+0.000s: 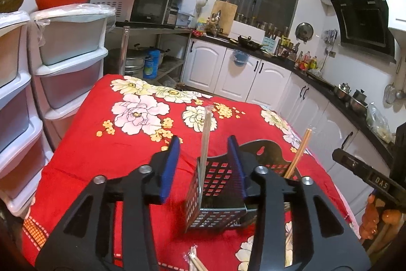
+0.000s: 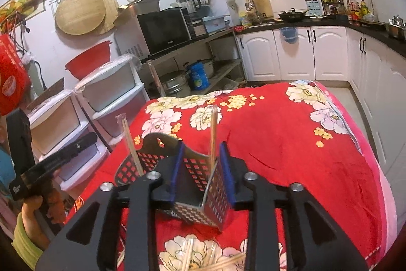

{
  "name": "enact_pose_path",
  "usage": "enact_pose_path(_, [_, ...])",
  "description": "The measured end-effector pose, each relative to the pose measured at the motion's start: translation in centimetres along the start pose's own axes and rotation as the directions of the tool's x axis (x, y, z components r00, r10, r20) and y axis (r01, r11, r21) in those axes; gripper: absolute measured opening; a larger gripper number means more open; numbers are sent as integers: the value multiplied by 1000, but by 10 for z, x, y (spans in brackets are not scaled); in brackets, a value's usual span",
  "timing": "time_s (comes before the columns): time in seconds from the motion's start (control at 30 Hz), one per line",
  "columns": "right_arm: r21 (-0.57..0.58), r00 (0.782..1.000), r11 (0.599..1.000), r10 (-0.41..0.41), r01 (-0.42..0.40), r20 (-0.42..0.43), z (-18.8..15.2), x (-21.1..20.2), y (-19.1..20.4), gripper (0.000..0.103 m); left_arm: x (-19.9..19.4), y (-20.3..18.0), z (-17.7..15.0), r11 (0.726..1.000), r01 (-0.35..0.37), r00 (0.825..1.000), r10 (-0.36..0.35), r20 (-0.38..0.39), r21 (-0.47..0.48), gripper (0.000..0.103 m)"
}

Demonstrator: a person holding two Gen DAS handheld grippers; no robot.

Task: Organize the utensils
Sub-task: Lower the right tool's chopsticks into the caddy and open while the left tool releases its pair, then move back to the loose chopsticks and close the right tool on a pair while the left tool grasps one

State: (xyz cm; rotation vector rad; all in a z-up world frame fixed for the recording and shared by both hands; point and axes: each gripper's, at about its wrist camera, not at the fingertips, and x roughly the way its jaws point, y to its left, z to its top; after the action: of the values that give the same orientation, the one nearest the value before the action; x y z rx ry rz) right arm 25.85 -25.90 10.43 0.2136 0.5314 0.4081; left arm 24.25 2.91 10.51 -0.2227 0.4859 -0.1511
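Your left gripper (image 1: 204,166) hangs released over the perforated utensil holder (image 1: 218,184) on the red floral cloth (image 1: 101,159), blue pads (image 1: 169,169) apart with one wrapped chopstick pair (image 1: 205,141) standing loose between them, touching neither (the wrapper looks clear plastic). Your right gripper (image 2: 201,174) is unclenched too, its pads straddling the holder's near corner and a second upright pair (image 2: 212,136), though whether they touch the metal I can't tell. More wrapped chopsticks (image 2: 192,255) lie on the cloth just below.
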Motion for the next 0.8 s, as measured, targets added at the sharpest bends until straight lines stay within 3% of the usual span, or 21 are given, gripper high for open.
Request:
enact_pose_path(0.23, [-33, 1000, 999, -17, 18, 7, -9, -16, 6, 43, -16, 2, -8, 1000, 19, 1000, -19, 10, -18, 48])
enact_pose_path(0.6, [-73, 1000, 997, -30, 30, 10, -31, -36, 18, 57, -44, 1, -29, 999, 36, 999, -35, 24, -37, 84])
enact_pose_path(0.8, [-86, 1000, 996, -30, 30, 1, -44, -43, 23, 60, -53, -3, -43, 998, 55, 998, -55, 8, -27, 91])
